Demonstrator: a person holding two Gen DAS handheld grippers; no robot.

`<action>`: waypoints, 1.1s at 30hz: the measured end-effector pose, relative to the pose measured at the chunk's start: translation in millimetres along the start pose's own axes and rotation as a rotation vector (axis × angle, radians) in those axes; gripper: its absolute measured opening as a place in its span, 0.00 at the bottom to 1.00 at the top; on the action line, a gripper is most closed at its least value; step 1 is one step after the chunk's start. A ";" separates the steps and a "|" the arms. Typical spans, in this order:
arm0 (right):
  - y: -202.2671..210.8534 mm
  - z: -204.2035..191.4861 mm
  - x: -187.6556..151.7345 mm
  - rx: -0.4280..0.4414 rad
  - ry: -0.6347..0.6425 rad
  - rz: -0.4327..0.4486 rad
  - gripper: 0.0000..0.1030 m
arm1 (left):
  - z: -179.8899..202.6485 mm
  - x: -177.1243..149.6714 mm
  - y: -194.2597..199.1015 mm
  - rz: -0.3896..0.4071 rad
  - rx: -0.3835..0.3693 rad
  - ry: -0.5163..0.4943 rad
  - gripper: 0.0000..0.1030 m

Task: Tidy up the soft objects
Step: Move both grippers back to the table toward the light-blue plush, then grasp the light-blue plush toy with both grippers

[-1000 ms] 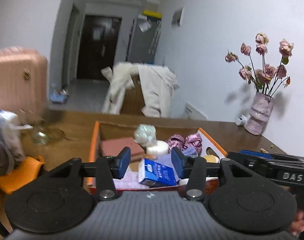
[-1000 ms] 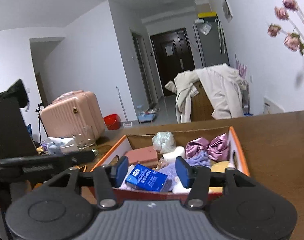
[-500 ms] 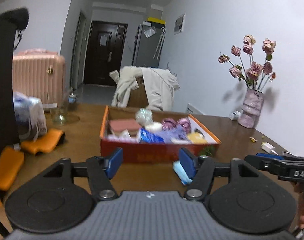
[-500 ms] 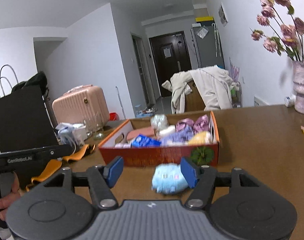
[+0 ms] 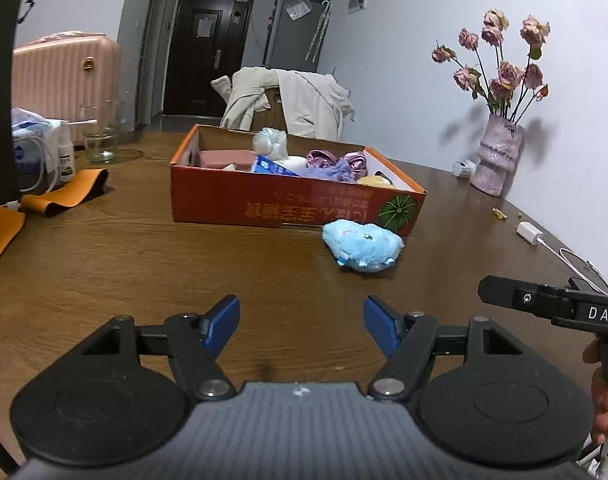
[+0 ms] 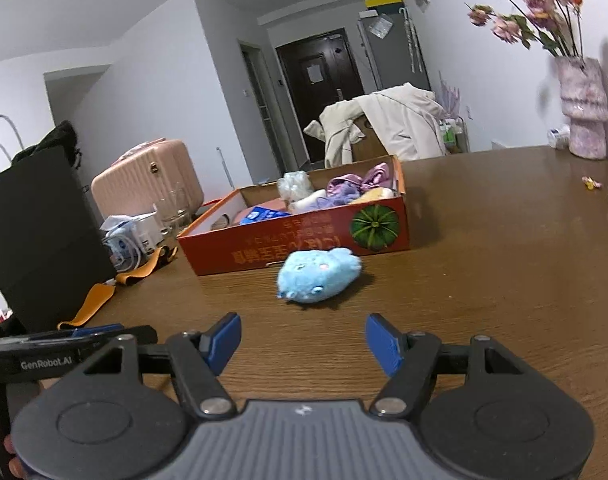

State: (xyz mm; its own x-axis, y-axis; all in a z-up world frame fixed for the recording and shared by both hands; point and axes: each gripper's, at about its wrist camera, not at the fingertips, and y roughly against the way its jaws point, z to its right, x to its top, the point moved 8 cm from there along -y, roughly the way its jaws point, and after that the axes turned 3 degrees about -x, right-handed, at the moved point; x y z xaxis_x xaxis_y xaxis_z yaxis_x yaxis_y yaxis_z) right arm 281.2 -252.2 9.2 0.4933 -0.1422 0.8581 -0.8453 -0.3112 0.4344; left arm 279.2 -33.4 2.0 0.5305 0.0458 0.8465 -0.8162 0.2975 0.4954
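Note:
A light blue plush toy lies on the brown table just in front of the orange cardboard box; it also shows in the right wrist view. The box holds several soft items, among them purple fabric and a blue pack. My left gripper is open and empty, low over the table, well short of the plush. My right gripper is open and empty, a short way in front of the plush.
A vase of dried roses stands at the right by the wall. A white charger and cable lie near the right edge. A glass, orange straps and a black bag are at the left.
Both grippers have pulled back from above the box and dropped low over the table. Their jaws have opened wider. The blue plush came into view on the table in front of the box.

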 end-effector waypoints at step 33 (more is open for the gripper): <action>-172.6 50.5 32.2 0.171 -0.308 -0.133 0.35 | 1.4 43.9 -170.7 -0.093 -0.271 0.262 0.31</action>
State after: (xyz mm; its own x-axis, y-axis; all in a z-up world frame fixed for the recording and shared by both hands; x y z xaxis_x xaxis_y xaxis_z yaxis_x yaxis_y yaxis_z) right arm 453.3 -250.6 -52.0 0.6570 -0.3583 0.6633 -0.7362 -0.4946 0.4620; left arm 441.5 -83.5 -45.1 0.6688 0.2387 0.7041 -0.6903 0.5511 0.4688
